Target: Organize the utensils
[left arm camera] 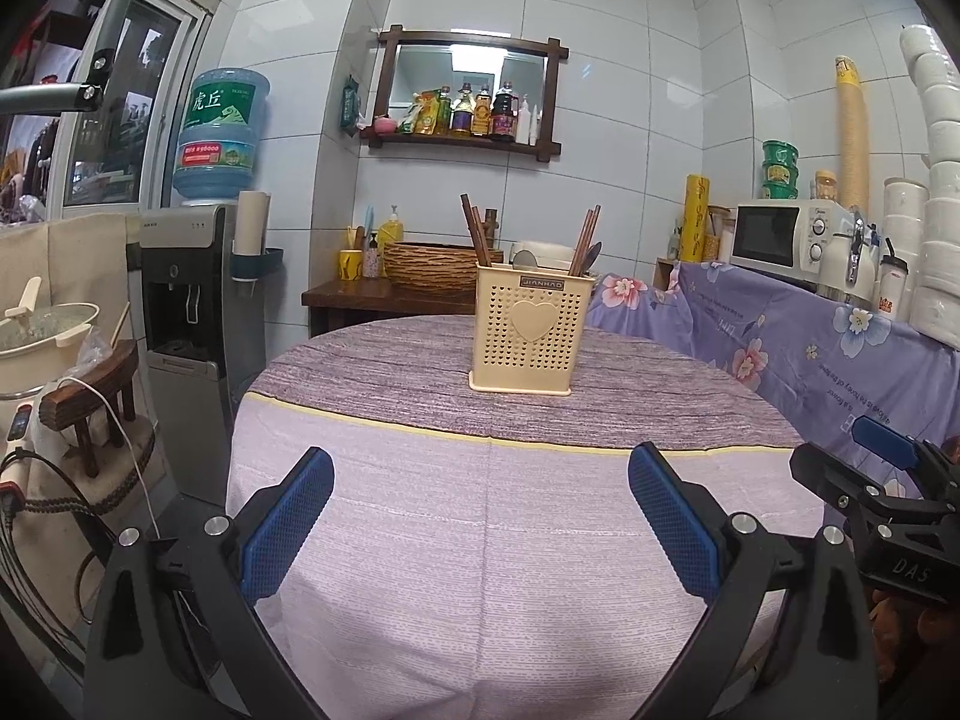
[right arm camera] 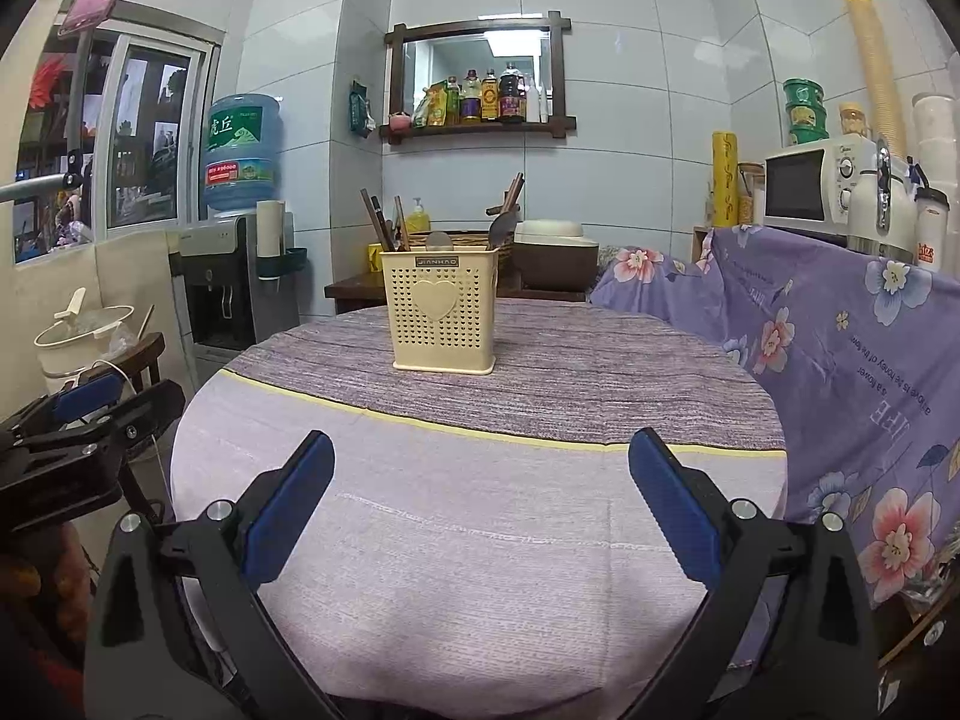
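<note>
A cream perforated utensil holder with a heart on its front stands upright on the far part of a round table; it also shows in the right wrist view. Brown chopsticks and a spoon stick up out of it. My left gripper is open and empty over the table's near half. My right gripper is open and empty, also near the front edge. Each gripper shows at the edge of the other's view: the right gripper and the left gripper.
The table has a lilac and purple cloth. A floral-covered counter with a microwave stands to the right. A water dispenser and a stool with a pot stand left. A wicker basket sits behind the table.
</note>
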`<state>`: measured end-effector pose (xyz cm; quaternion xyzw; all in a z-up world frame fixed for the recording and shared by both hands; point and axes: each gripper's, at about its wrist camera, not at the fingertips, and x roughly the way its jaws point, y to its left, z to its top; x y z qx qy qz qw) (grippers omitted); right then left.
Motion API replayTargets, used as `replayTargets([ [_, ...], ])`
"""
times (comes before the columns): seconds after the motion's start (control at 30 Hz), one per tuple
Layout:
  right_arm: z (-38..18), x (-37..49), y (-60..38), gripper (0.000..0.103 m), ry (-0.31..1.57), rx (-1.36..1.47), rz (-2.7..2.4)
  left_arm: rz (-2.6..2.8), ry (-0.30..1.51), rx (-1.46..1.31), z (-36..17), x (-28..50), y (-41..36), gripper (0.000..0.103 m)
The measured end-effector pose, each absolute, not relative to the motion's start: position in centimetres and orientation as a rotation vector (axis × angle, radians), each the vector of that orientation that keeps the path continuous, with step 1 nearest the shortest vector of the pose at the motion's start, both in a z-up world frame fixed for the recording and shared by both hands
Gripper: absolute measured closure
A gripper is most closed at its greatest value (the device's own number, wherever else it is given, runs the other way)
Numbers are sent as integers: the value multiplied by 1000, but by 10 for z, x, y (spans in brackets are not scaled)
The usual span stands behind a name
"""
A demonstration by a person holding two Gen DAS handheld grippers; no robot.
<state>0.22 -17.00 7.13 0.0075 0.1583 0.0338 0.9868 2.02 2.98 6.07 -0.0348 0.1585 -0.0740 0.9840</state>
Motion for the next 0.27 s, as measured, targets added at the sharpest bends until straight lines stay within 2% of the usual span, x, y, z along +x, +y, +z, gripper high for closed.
replayTargets([
  [0.27, 69, 2, -167, 6, 323, 14, 70, -146, 335, -72, 60, 21, 29, 5],
])
